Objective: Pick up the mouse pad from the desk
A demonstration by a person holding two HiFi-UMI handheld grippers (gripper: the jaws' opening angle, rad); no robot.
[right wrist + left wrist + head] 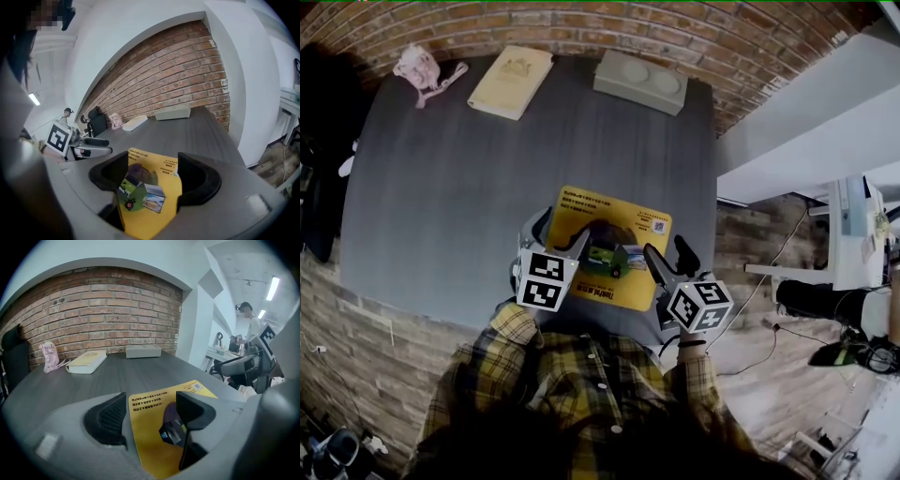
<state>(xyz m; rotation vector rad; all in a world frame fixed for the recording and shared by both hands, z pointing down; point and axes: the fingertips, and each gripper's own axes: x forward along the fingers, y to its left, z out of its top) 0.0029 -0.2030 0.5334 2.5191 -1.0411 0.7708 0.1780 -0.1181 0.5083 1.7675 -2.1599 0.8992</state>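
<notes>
A thin, flat yellow pad, rectangular and printed, lies at the near edge of the smooth grey desk. The left tool and right tool hang over it, black jaws wide apart and holding nothing.

Brick wall behind grey desk.
</notes>
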